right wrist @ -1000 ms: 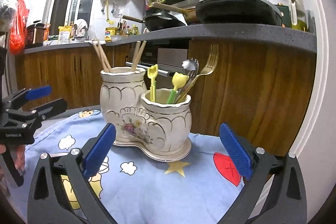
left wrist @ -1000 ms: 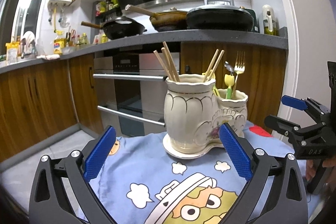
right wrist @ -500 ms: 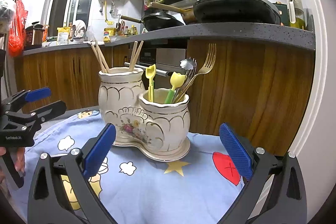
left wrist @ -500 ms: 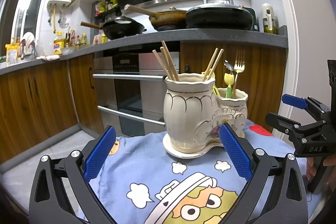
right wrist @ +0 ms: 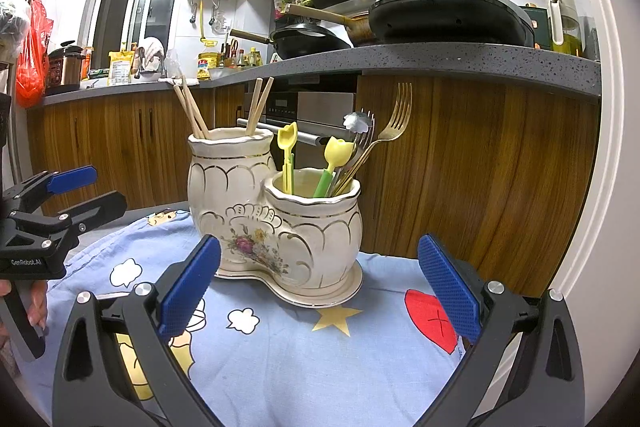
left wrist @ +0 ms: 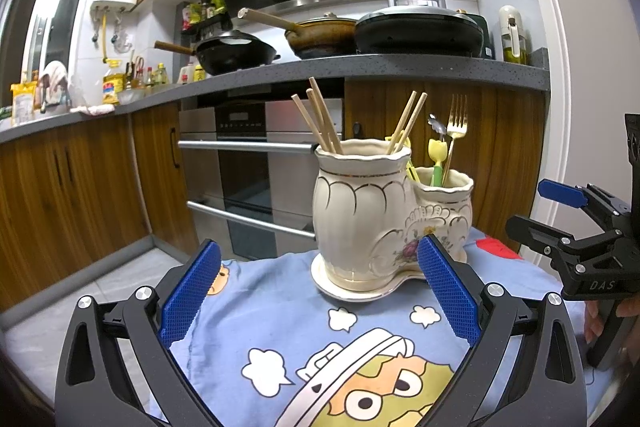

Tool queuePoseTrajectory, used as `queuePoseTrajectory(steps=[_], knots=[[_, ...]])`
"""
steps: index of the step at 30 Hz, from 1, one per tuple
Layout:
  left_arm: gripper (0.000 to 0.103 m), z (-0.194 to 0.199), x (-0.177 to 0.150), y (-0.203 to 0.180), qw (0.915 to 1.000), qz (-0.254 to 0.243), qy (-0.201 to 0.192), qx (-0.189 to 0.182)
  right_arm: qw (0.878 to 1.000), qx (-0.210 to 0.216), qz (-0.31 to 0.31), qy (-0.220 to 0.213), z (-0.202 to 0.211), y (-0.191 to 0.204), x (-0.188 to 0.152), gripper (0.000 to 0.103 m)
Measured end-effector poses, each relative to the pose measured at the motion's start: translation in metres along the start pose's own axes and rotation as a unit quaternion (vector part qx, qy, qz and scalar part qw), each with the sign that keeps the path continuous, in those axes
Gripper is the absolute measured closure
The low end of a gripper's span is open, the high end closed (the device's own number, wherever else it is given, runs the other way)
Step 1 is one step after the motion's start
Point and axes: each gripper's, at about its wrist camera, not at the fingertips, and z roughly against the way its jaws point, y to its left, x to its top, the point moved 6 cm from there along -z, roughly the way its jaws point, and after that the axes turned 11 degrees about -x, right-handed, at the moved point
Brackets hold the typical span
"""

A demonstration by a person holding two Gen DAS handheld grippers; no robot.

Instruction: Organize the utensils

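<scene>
Fingers of both grippers stand spread wide and hold nothing: the left gripper (left wrist: pixel 319 291) and the right gripper (right wrist: pixel 319 289) hang low over the blue cartoon cloth (right wrist: pixel 304 355) that covers the surface, each well short of the holder.

Just beyond them sits the cream double holder (right wrist: pixel 276 219), two joined pots on one saucer-like base. Its taller pot carries the wooden chopsticks (right wrist: pixel 192 115), fanned apart in two bunches. Its lower pot carries two yellow-headed plastic pieces (right wrist: pixel 338 157), a gold fork (right wrist: pixel 394 125) and what may be a small silver spoon (right wrist: pixel 357 121), though its head is too small to be sure.

Every utensil in view is already in a pot, so the sorting looks nearly or fully done.

Trouble would come from reaching in again: the fork leans far over the rim, and a finger brushing it could flip it out or rock the holder on the soft, wrinkled cloth.

Behind stand wooden cabinets (left wrist: pixel 60 195), an oven (left wrist: pixel 256 167) and pans (left wrist: pixel 416 31) on the kitchen top.
</scene>
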Motion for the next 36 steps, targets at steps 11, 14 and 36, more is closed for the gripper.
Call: queuePoseTrajectory(steps=[11,14,36], knots=[[0.005,0.0000,0.0000,0.0003,1.0000,0.001,0.000,0.000,1.000,0.000,0.000,0.000,-0.0001,0.0002,0.0001,0.005],[0.005,0.0003,-0.0003,0.0006,1.0000,0.000,0.001,0.002,1.000,0.000,0.000,0.000,0.0001,0.0002,0.0001,0.005],[0.005,-0.0015,-0.0048,0.0007,1.0000,0.003,0.006,0.000,1.000,0.000,0.001,0.000,0.0002,0.0003,0.0001,0.005]])
